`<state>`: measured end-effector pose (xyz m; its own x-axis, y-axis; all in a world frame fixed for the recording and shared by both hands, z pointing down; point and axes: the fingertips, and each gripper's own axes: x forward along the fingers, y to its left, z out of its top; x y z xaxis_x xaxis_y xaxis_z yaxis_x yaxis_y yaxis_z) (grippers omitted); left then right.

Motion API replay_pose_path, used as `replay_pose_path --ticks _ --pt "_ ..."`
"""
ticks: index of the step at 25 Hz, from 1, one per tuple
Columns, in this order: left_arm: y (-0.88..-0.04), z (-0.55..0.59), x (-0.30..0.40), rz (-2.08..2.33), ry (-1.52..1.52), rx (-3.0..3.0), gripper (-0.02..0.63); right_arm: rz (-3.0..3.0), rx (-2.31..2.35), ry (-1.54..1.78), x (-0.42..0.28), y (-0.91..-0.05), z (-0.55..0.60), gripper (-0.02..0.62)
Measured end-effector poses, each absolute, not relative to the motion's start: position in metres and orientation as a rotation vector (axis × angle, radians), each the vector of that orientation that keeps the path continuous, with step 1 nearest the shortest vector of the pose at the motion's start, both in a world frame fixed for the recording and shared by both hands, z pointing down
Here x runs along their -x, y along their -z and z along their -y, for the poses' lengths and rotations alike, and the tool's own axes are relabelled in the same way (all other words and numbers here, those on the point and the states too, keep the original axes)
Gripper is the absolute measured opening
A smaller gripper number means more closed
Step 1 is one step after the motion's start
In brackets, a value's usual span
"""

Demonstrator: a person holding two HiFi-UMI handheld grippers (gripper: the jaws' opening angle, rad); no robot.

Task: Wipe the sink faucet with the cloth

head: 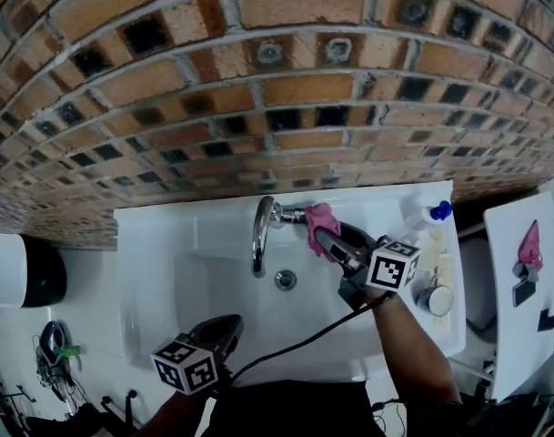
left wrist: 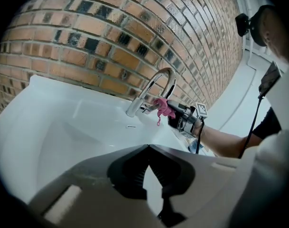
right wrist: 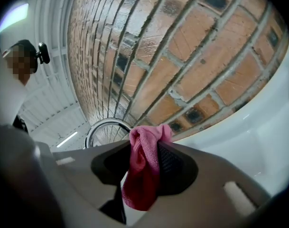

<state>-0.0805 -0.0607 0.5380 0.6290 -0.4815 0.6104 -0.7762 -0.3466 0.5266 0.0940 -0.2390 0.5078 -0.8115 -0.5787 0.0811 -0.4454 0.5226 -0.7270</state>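
Two tongs are in play, and only one is working. The right tongs [head: 321, 238], just right of centre in the head view, are clamped on the pink cloth [head: 317, 217], and the bunched end of it is pressed against the base of the faucet [head: 257, 235], where a side stub meets the curved spout. The left tongs [head: 224, 326], low and left of centre, hang over the front rim of the sink [head: 149, 244] with their tips together and nothing between them, well apart from the faucet.

The main risk is probably the grip itself. In the right gripper view most of the cloth hangs loose below the pinch and only a small wad pokes out past the tips. Rubbing along the metal could drag that wad back through the tongs, or pull the cloth out so that it drops into the basin near the drain [head: 286, 279].

A thin wad also means little padding, so a hard push could bring the plastic tips onto the chrome, or nudge the side stub and start the water if that part is the handle, which I cannot confirm.

To the right of centre, a bottle with a blue cap [head: 438, 212] stands on the sink's edge near the right forearm. A wide sweep toward the right side of the frame could knock it over.
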Motion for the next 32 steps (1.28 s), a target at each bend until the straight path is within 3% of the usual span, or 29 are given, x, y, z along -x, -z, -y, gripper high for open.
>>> replay_pose_path --ticks 22,32 --pt "-0.513 0.039 0.11 0.974 -0.329 -2.129 0.006 -2.656 0.781 1.063 -0.036 -0.443 0.117 0.15" --pt "-0.512 0.016 0.135 0.959 -0.349 -2.149 0.006 -2.373 1.156 1.283 -0.04 -0.528 0.144 0.151"
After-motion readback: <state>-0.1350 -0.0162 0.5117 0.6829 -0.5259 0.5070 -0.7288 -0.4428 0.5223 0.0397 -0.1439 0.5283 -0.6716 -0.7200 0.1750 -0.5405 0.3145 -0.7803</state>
